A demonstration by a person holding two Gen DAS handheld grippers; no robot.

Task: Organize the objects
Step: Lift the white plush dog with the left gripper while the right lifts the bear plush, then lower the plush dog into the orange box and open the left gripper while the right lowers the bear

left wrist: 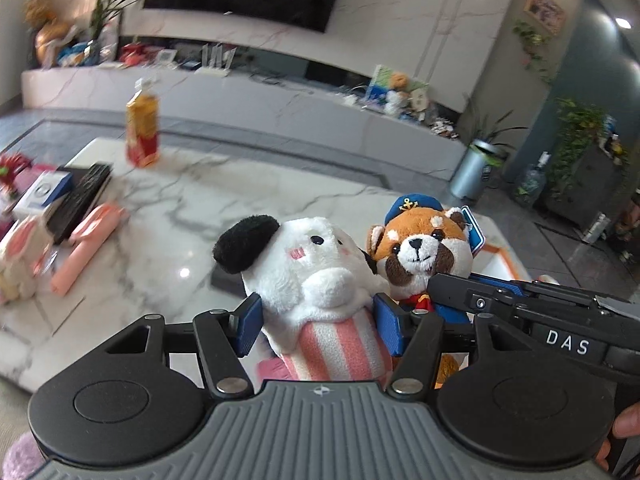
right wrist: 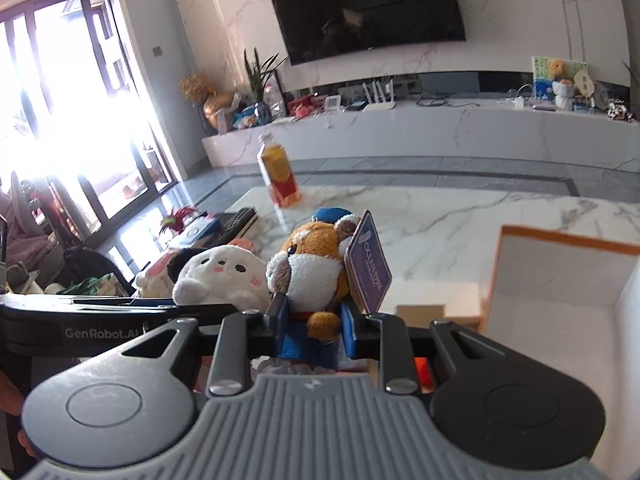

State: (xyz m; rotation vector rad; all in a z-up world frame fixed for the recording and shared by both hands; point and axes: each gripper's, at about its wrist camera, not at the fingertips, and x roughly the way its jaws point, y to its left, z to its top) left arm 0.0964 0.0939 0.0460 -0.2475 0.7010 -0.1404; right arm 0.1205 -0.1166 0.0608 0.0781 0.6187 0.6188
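My left gripper [left wrist: 318,322] is shut on a white plush dog [left wrist: 316,264] with a black ear and a pink-striped body, held above the marble table [left wrist: 168,208]. My right gripper [right wrist: 314,320] is shut on a red panda plush [right wrist: 316,256] with a blue sailor cap and a purple tag. The two toys are side by side. The panda [left wrist: 420,248] shows right of the dog in the left wrist view, with the right gripper's body [left wrist: 540,312] in front of it. The dog [right wrist: 220,276] shows left of the panda in the right wrist view.
A white open box with an orange rim [right wrist: 560,276] stands at the right. A drink bottle [left wrist: 142,128] stands at the table's far side. At the left lie a remote [left wrist: 80,200], a pink object [left wrist: 88,248], a bunny plush [left wrist: 20,264] and small boxes [left wrist: 44,192].
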